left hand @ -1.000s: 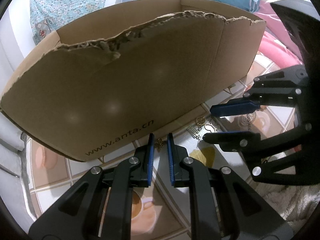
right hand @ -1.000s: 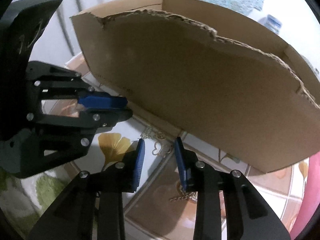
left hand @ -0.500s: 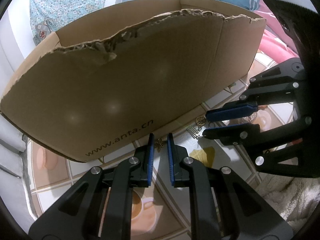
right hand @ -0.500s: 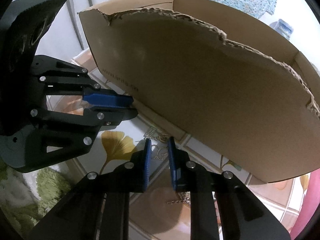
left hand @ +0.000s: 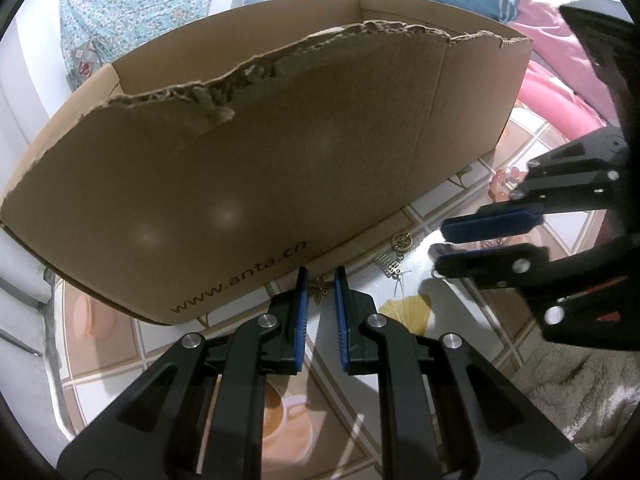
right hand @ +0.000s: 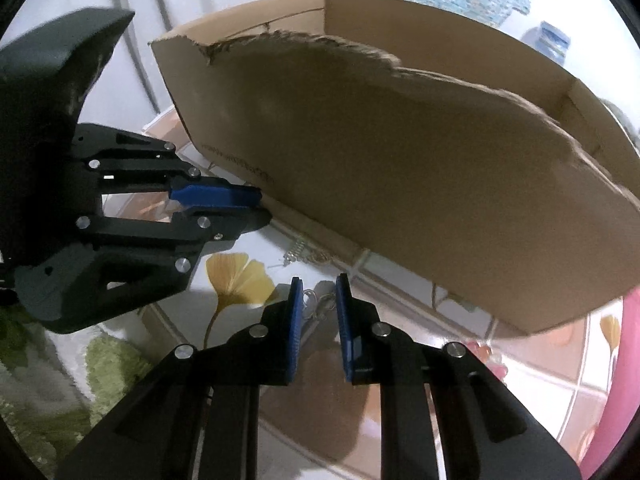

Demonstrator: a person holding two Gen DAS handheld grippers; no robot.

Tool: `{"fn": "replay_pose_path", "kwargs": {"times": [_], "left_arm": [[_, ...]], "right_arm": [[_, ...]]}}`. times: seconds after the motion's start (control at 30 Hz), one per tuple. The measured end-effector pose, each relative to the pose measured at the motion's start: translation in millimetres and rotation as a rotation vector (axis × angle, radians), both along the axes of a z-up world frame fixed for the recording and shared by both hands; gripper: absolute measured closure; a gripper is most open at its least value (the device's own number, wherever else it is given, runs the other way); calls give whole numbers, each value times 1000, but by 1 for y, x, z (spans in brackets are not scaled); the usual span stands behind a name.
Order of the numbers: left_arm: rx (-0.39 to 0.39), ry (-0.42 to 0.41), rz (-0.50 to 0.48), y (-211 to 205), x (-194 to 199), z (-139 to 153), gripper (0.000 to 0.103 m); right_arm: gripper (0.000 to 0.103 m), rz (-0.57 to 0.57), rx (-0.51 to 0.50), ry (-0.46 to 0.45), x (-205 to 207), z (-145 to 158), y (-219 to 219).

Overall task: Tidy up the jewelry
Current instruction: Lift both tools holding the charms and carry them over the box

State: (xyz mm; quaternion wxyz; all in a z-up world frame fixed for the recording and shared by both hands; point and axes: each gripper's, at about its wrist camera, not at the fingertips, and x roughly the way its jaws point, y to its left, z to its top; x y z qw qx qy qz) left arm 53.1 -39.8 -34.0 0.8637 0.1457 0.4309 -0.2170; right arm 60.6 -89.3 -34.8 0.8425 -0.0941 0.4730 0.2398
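Observation:
My left gripper (left hand: 320, 280) is shut on a small bronze butterfly pendant (left hand: 320, 290), held just in front of the cardboard box (left hand: 280, 160). It also shows at the left of the right wrist view, left gripper (right hand: 262, 210). My right gripper (right hand: 319, 292) is shut on a thin silver pendant (right hand: 316, 306) a little above the patterned tabletop (right hand: 540, 380). From the left wrist view the right gripper (left hand: 438, 246) comes in from the right, fingers close together. The box (right hand: 400, 160) has a torn upper edge and its inside is hidden.
On the table by the box lie a round bronze charm (left hand: 401, 241), a comb-shaped bronze charm (left hand: 386, 262), a pink bead bracelet (left hand: 506, 184) and more silver pieces (right hand: 304, 254). A fluffy green-and-white rug (right hand: 60, 380) lies at the near side, pink cloth (left hand: 560, 92) at the right.
The right gripper's jaws closed on the silver pendant, and it then rose slightly and drew to the right. The left gripper kept still with the butterfly pendant.

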Motion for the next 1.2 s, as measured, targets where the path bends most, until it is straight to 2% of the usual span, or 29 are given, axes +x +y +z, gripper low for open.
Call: {"fn": "replay_pose_path", "kwargs": {"times": [0.17,0.37,0.73,0.83,1.0,1.1,1.2], "left_arm": [[-9,-6,-1,1,-1,0,91],[-21,-6,-11,7,-3,3,91],[-34,-91,-42,10,-35,32,91],[-67,-118,-58,10,-45,49,91],[-154,-205,-106,13,-55,101,91],[-183,-253,-101,14,-46,129,91],[-187,-262,-76,12,-19,142,91]], "right_arm": [[86,-51,46,6,-3,10,-14],[86,-84,85,-28,-6,30,-24],[86,-105,145,-113,-31,60,-43],[86,-104,174,-147,-36,69,-46],[86,-113,213,-259,-38,93,-49],[86,-147,235,-315,-26,108,-56],[86,-196,236,-325,0,116,-60]]}}
